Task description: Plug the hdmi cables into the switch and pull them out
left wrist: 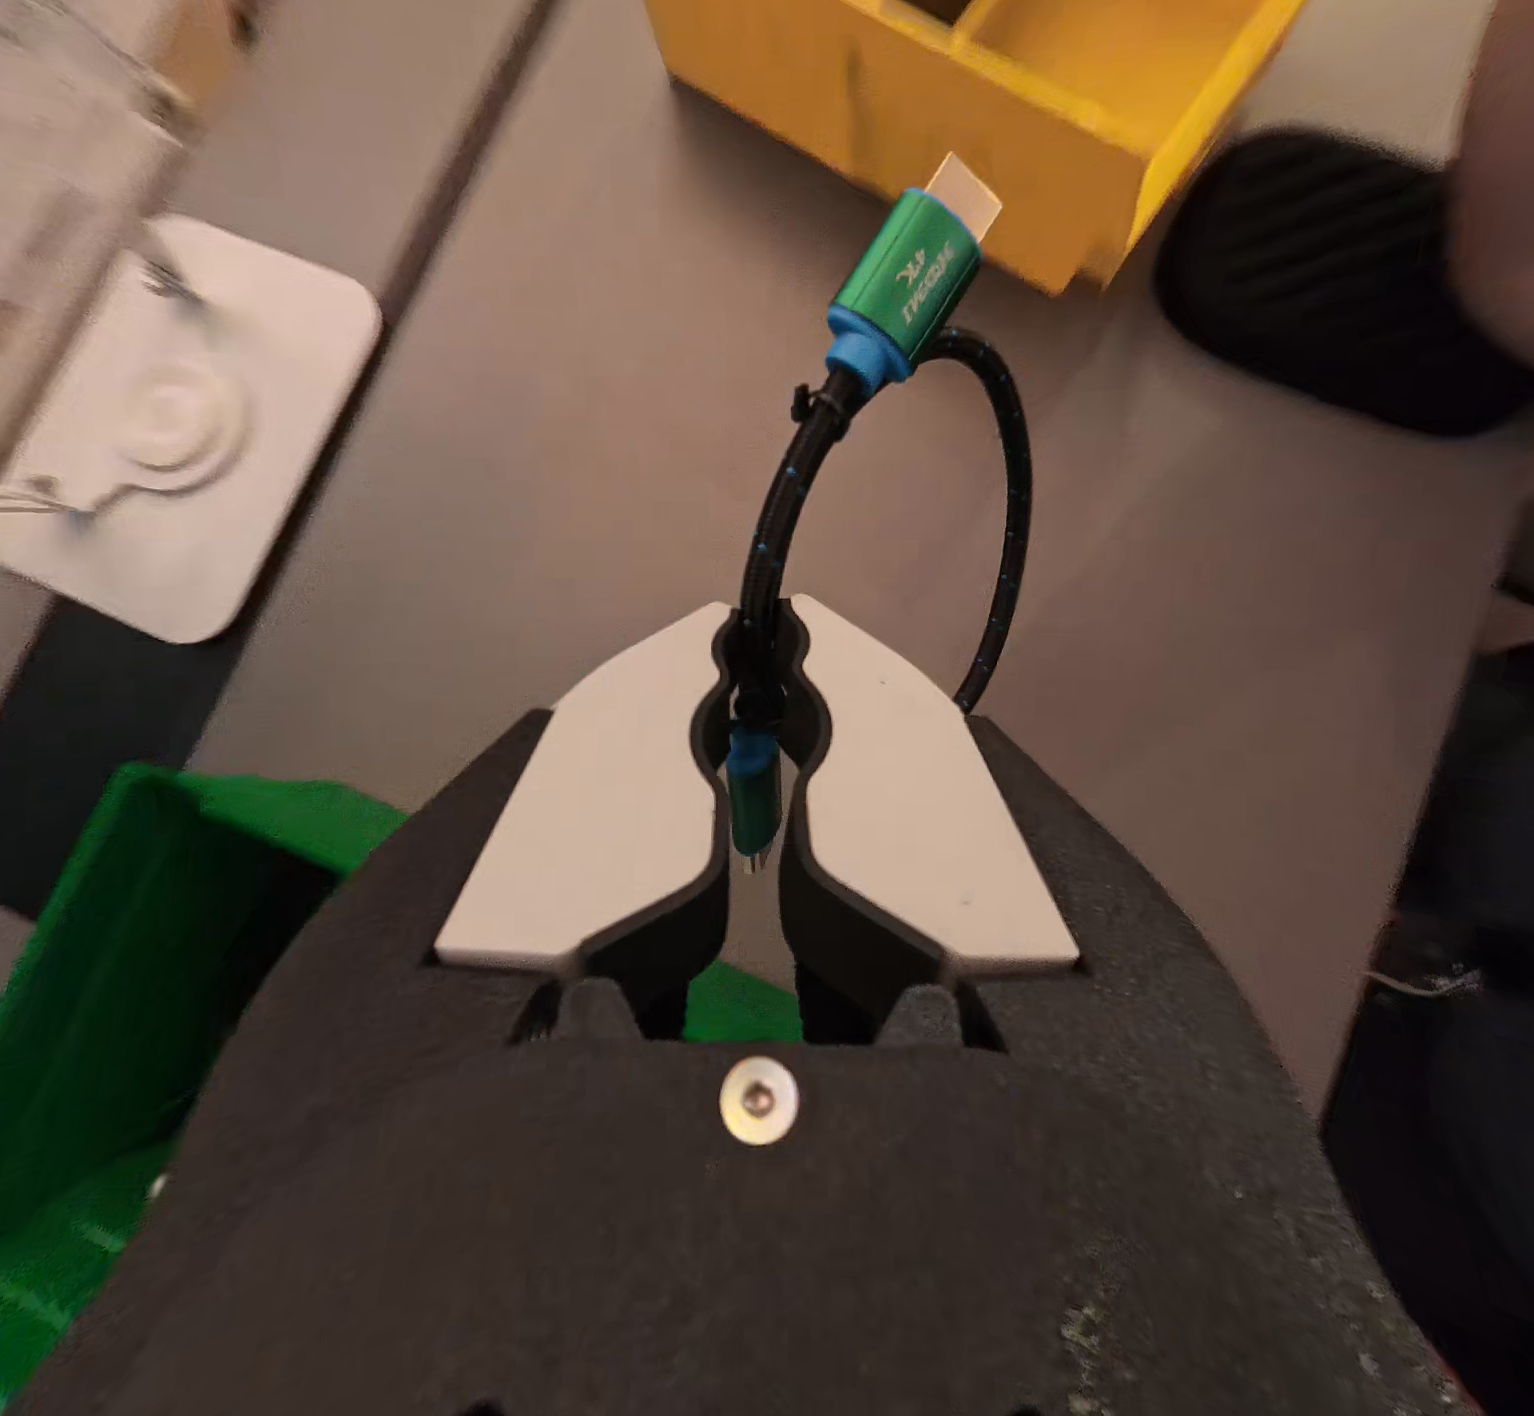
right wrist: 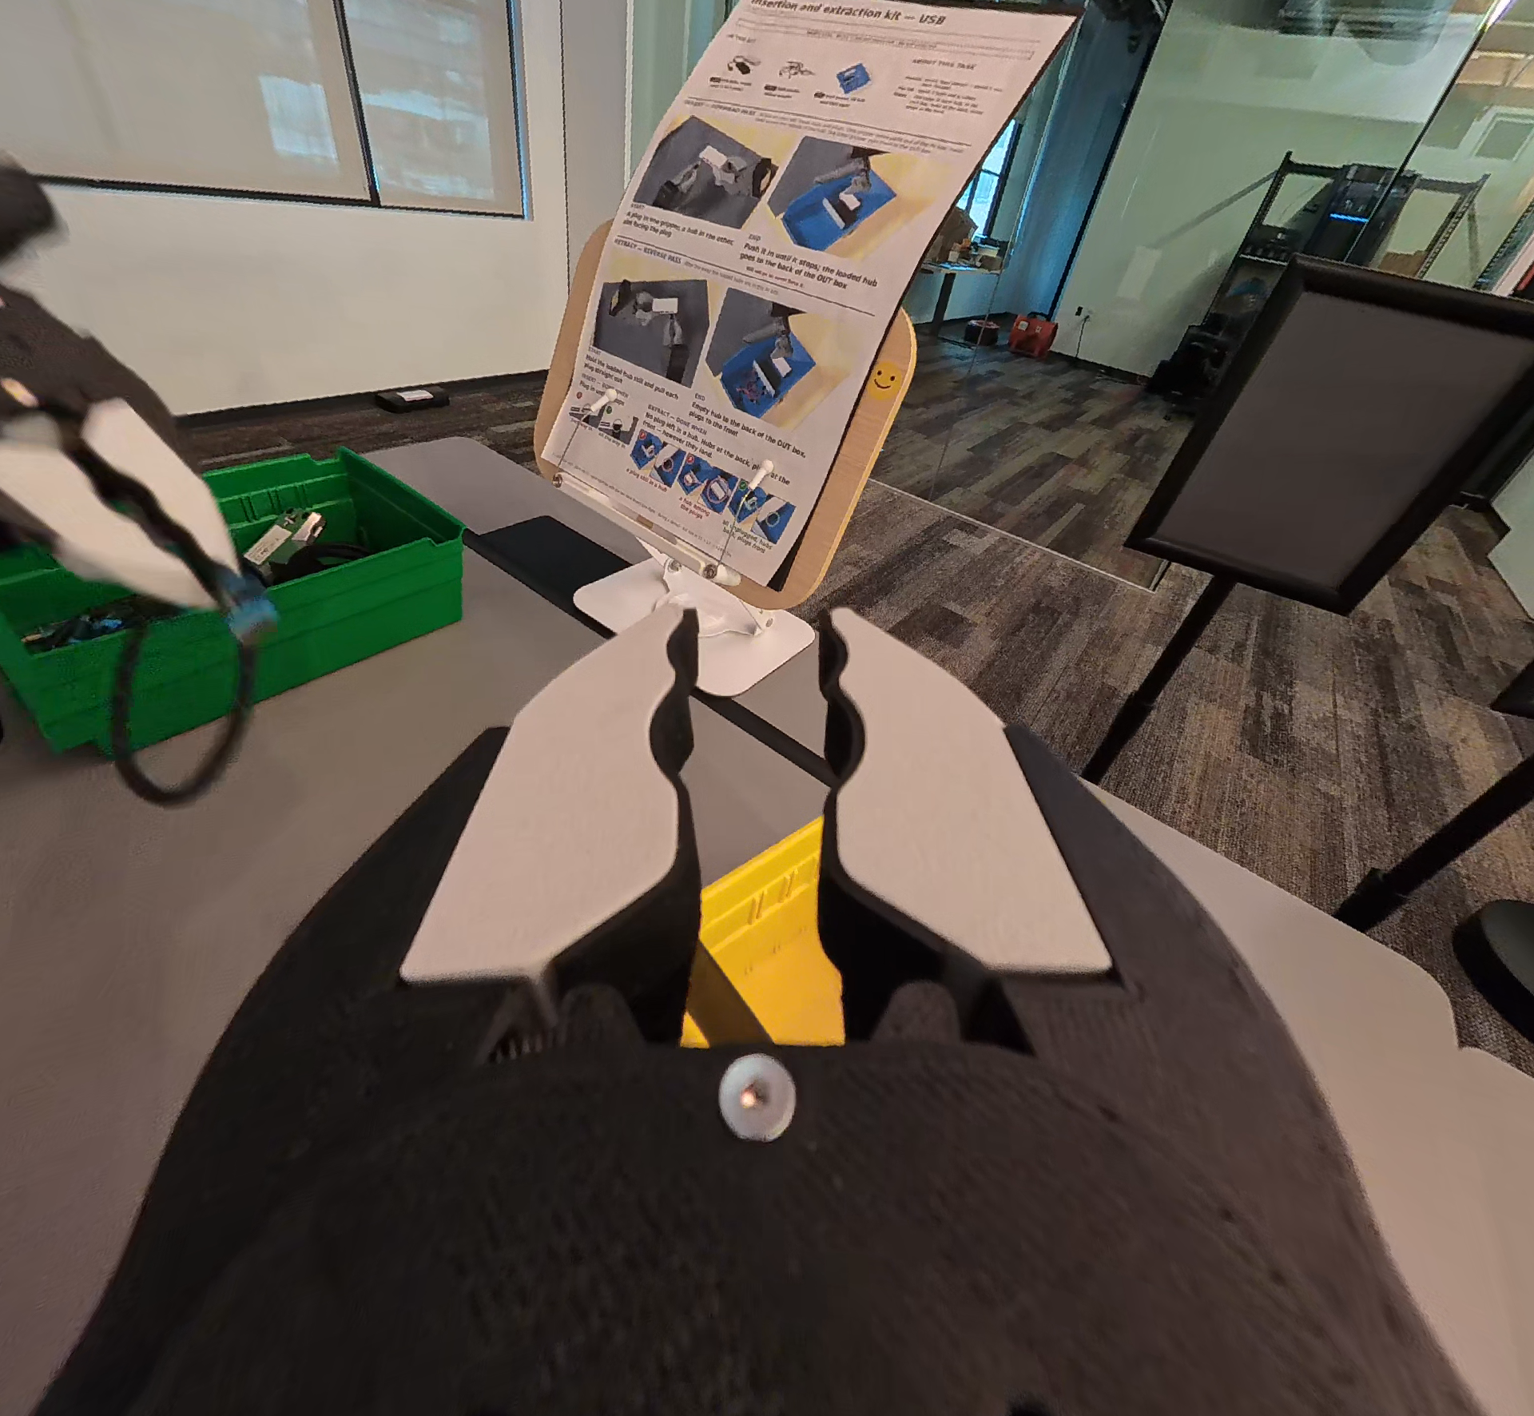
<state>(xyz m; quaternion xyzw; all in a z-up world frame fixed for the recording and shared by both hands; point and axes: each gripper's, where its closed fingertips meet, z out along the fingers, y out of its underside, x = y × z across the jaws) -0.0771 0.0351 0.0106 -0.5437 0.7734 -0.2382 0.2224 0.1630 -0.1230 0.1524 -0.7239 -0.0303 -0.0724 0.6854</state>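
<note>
Nearest in the left wrist view: left gripper [left wrist: 762,629], matte black grainy body, smooth pale-grey plates on wavy-edged fingers [left wrist: 614,795], clenched on the cable [left wrist: 1017,496]. Short, black braided sheath flecked with blue, curled in a loop above the table [left wrist: 539,380]. One plug [left wrist: 754,803] (green metal shell, blue collar) tucked between the fingers, tip pointing back toward the camera. Other plug [left wrist: 909,276] standing free past the fingertips, same glossy green shell with pale lettering, blue rubber collar, flat silvery tip aimed at the yellow bin [left wrist: 955,114]. Smooth grey table underneath; a corner of the green bin [left wrist: 166,919] at lower left. Farther off, a white rounded base [left wrist: 191,421], blurred, and a dark ribbed rounded thing [left wrist: 1320,272] at right.

Right gripper [right wrist: 755,629]: same build, fingers released, a clear gap between them, nothing held, yellow ridged plastic below. Beyond, at left, the green bin holding dark cables and hardware, with the left gripper over it. Farther still, a printed sheet [right wrist: 788,280] on a rounded wooden stand [right wrist: 892,396]. No switch identifiable.
</note>
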